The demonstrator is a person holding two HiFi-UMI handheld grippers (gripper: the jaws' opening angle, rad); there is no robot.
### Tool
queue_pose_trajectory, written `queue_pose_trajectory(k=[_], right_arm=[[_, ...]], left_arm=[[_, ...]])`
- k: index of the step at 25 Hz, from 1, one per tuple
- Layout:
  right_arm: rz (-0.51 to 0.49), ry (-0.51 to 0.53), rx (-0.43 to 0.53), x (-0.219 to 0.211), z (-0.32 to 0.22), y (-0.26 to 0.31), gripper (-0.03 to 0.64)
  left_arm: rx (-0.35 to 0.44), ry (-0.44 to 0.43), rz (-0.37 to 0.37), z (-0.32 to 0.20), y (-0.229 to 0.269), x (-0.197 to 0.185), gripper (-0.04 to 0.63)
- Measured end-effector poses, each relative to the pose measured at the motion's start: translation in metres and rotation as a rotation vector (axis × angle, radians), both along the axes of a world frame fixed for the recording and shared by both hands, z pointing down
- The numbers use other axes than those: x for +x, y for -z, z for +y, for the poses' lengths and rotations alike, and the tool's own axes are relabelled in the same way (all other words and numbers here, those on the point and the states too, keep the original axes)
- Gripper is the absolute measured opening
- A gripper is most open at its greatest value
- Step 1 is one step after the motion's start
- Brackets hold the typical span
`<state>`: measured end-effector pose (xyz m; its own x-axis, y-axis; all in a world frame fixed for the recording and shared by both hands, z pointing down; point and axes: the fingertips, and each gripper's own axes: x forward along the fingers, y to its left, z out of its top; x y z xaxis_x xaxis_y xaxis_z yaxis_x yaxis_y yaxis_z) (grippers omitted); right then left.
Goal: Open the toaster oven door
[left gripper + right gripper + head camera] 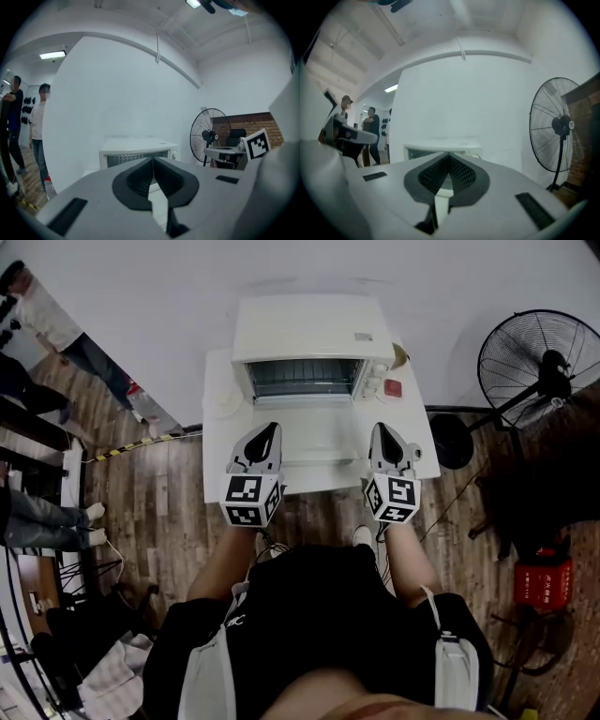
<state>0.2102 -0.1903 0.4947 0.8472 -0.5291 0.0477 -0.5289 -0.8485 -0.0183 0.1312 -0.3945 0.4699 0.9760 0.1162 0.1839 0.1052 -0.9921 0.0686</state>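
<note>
A white toaster oven (309,334) stands on a small white table (217,442) against the wall. Its door (314,432) lies folded down flat toward me, and the rack inside shows. My left gripper (270,431) hovers by the door's left front corner, shut and holding nothing. My right gripper (382,433) hovers by the right front corner, also shut and holding nothing. In the left gripper view the oven (136,152) sits straight beyond the closed jaws of the left gripper (153,162). In the right gripper view the oven (440,151) shows past the closed right gripper (450,157).
A black pedestal fan (539,357) stands to the right of the table, with a red box (542,582) on the floor nearer me. A small red item (393,387) lies on the table beside the oven. People (56,324) stand at the far left on the wooden floor.
</note>
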Motion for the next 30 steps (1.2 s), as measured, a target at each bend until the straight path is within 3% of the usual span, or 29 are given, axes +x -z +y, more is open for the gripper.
queue_pose_trajectory(k=[4,9,30], right_arm=[[0.043,-0.002,0.062,0.015,-0.004,0.043,0.000],[0.080,0.016,0.051,0.016,-0.009,0.065,0.000],[0.083,0.016,0.043,0.001,-0.018,0.056,0.002]], left_arm=[[-0.007,0.018,0.015,-0.001,0.006,0.006,0.016],[-0.008,0.025,0.015,0.001,0.007,0.010,0.016],[0.003,0.029,0.018,-0.007,0.010,0.002,0.015]])
